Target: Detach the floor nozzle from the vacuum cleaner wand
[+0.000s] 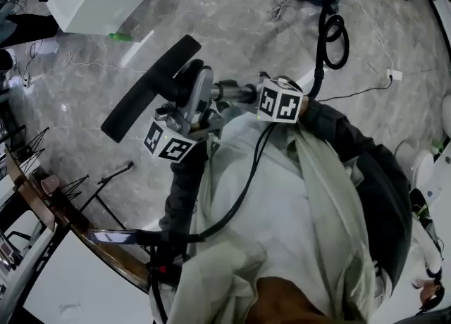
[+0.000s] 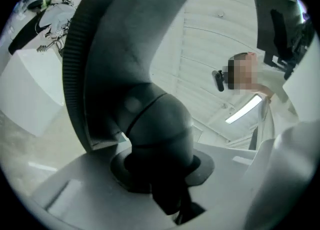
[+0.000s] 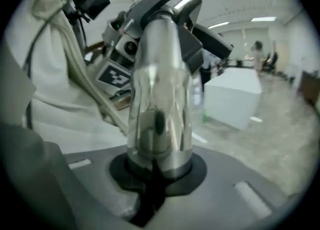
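The floor nozzle [image 1: 149, 89], a long matte black plastic bar, is held clear of the marble floor [image 1: 232, 27] toward ten o'clock in the head view, its rounded elbow neck [image 2: 150, 124] pinched by the left claw [image 2: 160, 174]. The wand [image 3: 160, 99], a smooth mirror-bright metal tube running toward three o'clock, is pinched by the right claw [image 3: 157, 176], so each half is judged braced for pulling apart; the joint looks unparted.

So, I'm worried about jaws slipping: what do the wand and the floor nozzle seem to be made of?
The wand looks like polished or chromed metal: mirror-bright, reflecting the room. The floor nozzle looks like moulded plastic, matt black, with dull soft highlights and a finely ribbed edge; rubber there can't be ruled out.
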Demonstrator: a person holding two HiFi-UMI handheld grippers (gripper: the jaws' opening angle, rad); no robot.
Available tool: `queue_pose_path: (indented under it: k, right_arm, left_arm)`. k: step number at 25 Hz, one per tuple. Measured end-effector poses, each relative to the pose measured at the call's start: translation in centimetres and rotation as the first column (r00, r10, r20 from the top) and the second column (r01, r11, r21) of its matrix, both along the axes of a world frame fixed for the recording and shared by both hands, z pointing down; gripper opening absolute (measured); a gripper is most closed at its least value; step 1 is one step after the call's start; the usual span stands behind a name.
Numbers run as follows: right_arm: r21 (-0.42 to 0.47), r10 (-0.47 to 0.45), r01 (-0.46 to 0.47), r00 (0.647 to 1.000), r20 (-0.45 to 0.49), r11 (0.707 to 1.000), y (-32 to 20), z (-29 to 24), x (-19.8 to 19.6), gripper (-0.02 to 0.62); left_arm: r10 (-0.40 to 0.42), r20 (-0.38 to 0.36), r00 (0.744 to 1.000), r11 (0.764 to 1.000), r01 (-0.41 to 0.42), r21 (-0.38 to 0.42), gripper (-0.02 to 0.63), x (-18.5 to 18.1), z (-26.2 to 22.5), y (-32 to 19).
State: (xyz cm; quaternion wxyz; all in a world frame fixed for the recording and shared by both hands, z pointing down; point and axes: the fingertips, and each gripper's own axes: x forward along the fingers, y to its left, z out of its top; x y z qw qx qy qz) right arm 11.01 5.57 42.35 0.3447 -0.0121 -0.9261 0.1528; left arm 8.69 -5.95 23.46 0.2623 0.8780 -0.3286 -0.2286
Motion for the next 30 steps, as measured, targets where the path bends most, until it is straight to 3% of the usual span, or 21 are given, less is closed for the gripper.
queue_pose_path:
  k: [1,3,5,6,7,9,11,12,14,16,18,20,21,23,25,27,29,30]
  right_arm:
    - [0.095,0.107,-0.104,0.994,-0.036,0.990,-1.2,0.3,-0.4,0.038]
    - [0.257,0.285,-0.256,0.955,-0.079,0.932,-3.1,0.6,-0.4,0.038]
    - [0.353,0.377,-0.325,0.922,-0.089,0.878,-4.2,0.5,-0.1,0.038]
    - [0.369,0.386,-0.331,0.919,-0.084,0.868,-4.5,0.4,-0.1,0.038]
    - [0.361,0.368,-0.319,0.927,-0.073,0.876,-4.5,0.2,-0.3,0.038]
    - [0.274,0.255,-0.240,0.967,-0.018,0.931,-3.5,-0.5,-1.1,0.038]
    - [0.124,0.079,-0.087,0.994,0.072,0.988,-1.7,-1.6,-1.9,0.040]
    - [0.039,-0.021,0.016,0.992,0.124,0.999,-0.6,-2.2,-2.1,0.041]
    - [-0.102,-0.193,0.219,0.958,0.214,0.970,1.5,-3.4,-1.6,0.040]
    - [-0.168,-0.256,0.301,0.935,0.245,0.939,1.9,-3.9,-1.1,0.040]
    - [-0.148,-0.196,0.228,0.959,0.204,0.962,1.1,-3.4,-1.3,0.037]
    - [-0.052,-0.053,0.060,0.990,0.130,0.997,-0.3,-2.4,-1.6,0.037]
    - [0.017,0.038,-0.040,0.995,0.091,0.999,-1.2,-2.0,-1.6,0.037]
    - [0.163,0.225,-0.227,0.974,0.031,0.960,-3.1,-1.4,-1.0,0.037]
    - [0.253,0.344,-0.333,0.939,0.001,0.908,-4.4,-0.7,-0.3,0.037]
    - [0.268,0.345,-0.331,0.938,-0.007,0.905,-4.7,-0.4,-0.2,0.037]
    - [0.223,0.239,-0.238,0.971,0.023,0.945,-3.7,-0.9,-1.1,0.038]
    - [0.181,0.159,-0.166,0.986,0.051,0.969,-2.8,-1.4,-1.5,0.038]
  left_arm:
    - [-0.021,0.015,1.000,1.000,0.021,-0.015,0.101,-0.4,0.0,-0.4]
    - [-0.046,0.039,0.998,0.998,0.048,-0.034,0.084,-0.8,0.0,-1.0]
    - [-0.043,0.042,0.998,0.999,0.044,-0.020,0.078,-0.9,-0.4,-1.3]
    - [-0.027,0.042,0.999,1.000,0.027,0.002,0.077,-0.8,-0.7,-1.3]
    - [-0.001,0.045,0.999,1.000,0.000,0.031,0.077,-0.6,-1.2,-1.2]
    - [0.062,0.057,0.996,0.993,-0.067,0.100,0.077,-0.1,-2.3,-0.6]
    - [0.129,0.048,0.990,0.974,-0.136,0.180,0.077,0.4,-3.7,0.2]
    - [0.171,0.034,0.985,0.958,-0.175,0.226,0.077,0.7,-4.5,0.8]
    - [0.245,0.007,0.970,0.924,-0.236,0.300,0.075,1.4,-5.8,1.8]
    - [0.240,-0.020,0.971,0.929,-0.223,0.295,0.074,1.5,-5.8,1.5]
    - [0.163,-0.040,0.986,0.962,-0.150,0.228,0.072,0.9,-4.8,0.3]
    - [0.070,-0.019,0.997,0.986,-0.066,0.150,0.072,0.4,-3.8,-0.6]
    - [0.029,0.002,1.000,0.993,-0.029,0.115,0.071,0.3,-3.4,-1.0]
    - [-0.025,0.040,0.999,0.998,0.022,0.059,0.071,0.5,-2.6,-1.7]
    - [-0.042,0.055,0.998,0.999,0.040,0.029,0.071,0.8,-2.0,-2.3]
    - [-0.022,0.041,0.999,0.999,0.020,0.050,0.071,0.7,-2.1,-2.4]
    - [0.061,0.003,0.998,0.988,-0.061,0.141,0.074,0.5,-3.1,-1.1]
    - [0.120,-0.016,0.993,0.972,-0.114,0.204,0.074,0.5,-4.0,-0.1]
